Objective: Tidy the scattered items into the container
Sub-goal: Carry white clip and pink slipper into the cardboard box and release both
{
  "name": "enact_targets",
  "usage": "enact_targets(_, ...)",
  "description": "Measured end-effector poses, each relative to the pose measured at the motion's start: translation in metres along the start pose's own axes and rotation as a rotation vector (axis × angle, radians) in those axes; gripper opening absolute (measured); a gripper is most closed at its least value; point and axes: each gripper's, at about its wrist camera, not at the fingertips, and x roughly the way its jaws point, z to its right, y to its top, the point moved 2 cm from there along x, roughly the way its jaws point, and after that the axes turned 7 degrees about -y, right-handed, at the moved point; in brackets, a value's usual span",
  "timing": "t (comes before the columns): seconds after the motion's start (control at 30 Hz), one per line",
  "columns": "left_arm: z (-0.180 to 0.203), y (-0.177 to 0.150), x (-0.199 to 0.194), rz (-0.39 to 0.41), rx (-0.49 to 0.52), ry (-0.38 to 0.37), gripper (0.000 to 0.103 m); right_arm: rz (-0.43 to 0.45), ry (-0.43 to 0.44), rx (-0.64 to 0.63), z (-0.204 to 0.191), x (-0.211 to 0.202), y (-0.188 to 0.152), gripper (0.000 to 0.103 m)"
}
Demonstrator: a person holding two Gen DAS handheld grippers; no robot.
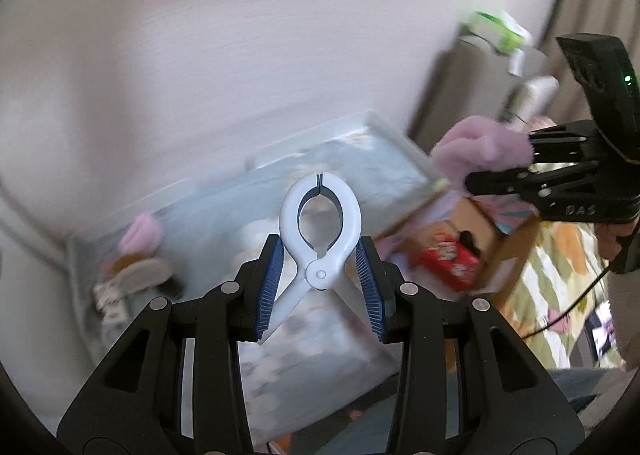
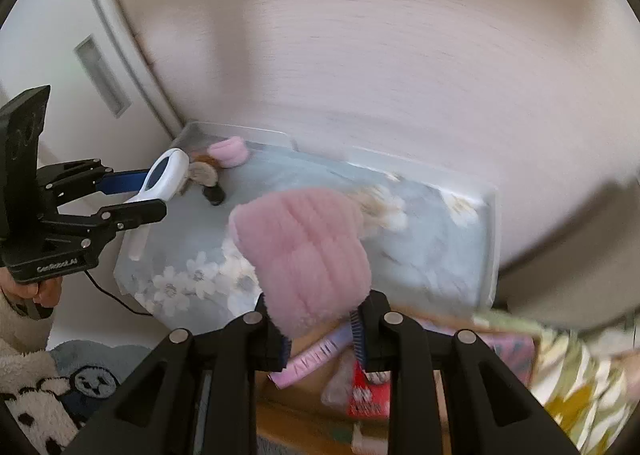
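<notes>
My left gripper (image 1: pixel 320 255) is shut on a white plastic clip (image 1: pixel 320 223), held above the clear plastic container (image 1: pixel 376 123) lined with pale blue floral cloth. It also shows in the right wrist view (image 2: pixel 132 191) with the clip (image 2: pixel 166 175) over the container's left end. My right gripper (image 2: pixel 320 319) is shut on a fluffy pink sock (image 2: pixel 308 251), held over the container (image 2: pixel 490 239); from the left wrist view it (image 1: pixel 496 163) holds the sock (image 1: pixel 480 151) at the container's right end. A second pink sock (image 2: pixel 229 151) and a brownish item (image 2: pixel 204 173) lie inside.
A cardboard box (image 1: pixel 492 251) with a red packet (image 1: pixel 444 259) stands right of the container. A beige wall lies behind. A patterned blanket (image 1: pixel 560 255) is at the right, a panda rug (image 2: pixel 60 387) at the lower left.
</notes>
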Motion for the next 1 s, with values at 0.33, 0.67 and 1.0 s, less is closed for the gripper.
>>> enact_targets(0.33,0.08,0.001,0.07,-0.147,0.14,-0.115,0.035,-0.045,-0.053,0.175,0.05,-0.009,-0.071,0.022)
enact_targets(0.67,0.095,-0.03,0.124,-0.308,0.144,-0.102,0.035,-0.122,-0.03,0.254,0.061,0.015,-0.119,0.022)
enact_targets(1.0,0.095,-0.017,0.11,-0.25,0.116,-0.043,0.097,-0.15,-0.063,0.246,0.064,0.025,-0.113,0.06)
